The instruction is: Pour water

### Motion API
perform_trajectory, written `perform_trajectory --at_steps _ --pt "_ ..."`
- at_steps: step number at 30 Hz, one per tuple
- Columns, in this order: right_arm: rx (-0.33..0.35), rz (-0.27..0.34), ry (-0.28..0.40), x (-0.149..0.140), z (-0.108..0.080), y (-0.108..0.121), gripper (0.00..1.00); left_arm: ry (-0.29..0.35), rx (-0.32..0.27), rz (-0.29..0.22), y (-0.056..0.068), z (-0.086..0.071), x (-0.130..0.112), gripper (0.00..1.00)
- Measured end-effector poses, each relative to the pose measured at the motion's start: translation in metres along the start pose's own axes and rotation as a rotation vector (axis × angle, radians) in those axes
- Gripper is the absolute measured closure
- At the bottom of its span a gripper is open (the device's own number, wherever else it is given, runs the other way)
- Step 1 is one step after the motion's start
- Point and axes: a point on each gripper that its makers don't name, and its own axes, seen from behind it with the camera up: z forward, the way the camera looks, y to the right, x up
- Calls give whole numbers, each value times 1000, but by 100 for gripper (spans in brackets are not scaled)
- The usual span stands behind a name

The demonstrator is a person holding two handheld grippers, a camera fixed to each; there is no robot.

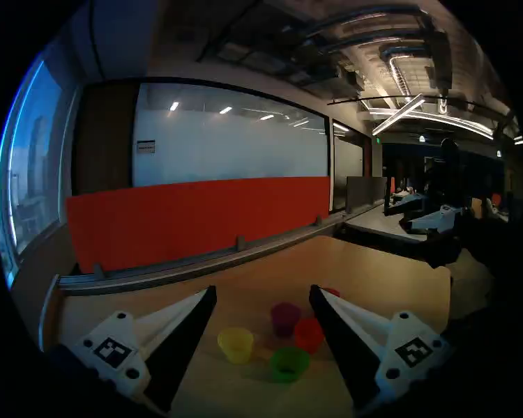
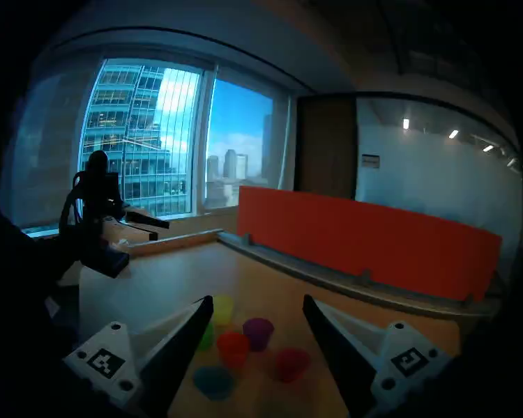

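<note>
**Hazards.** The cups stand close together on the worktop [image 1: 380, 268], several touching or nearly so. A finger closing on one could topple its neighbour. They look like light plastic, so a hard pinch may buckle the wall, and a loose one may let the cup slip during the tilt. It cannot be told whether any cup holds water, so a spill on lifting cannot be ruled out. Both grippers face the same cluster from different sides, so they could collide over it.

**Gripper state.** The left gripper [image 1: 261, 289] is spread wide and holds nothing. The right gripper [image 2: 256, 298] is likewise spread and empty.

**Position.** In the left gripper view, the yellow cup [image 1: 235, 345], purple cup [image 1: 285, 317], red cup [image 1: 308, 334] and green cup [image 1: 289, 364] sit low between the fingers, none of them touched. In the right gripper view, the cluster lies between the fingers, with the blue cup [image 2: 214, 382] nearest.
</note>
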Motion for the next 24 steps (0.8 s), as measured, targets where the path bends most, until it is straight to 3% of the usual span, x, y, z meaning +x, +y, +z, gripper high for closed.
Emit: perform_trajectory --at_steps 11,24 --pt "60 -12 -67 -24 3 -8 0 -55 -44 37 9 12 -23 1" --pt "149 -42 -166 -66 10 -21 0 -111 -119 38 23 25 -61 1"
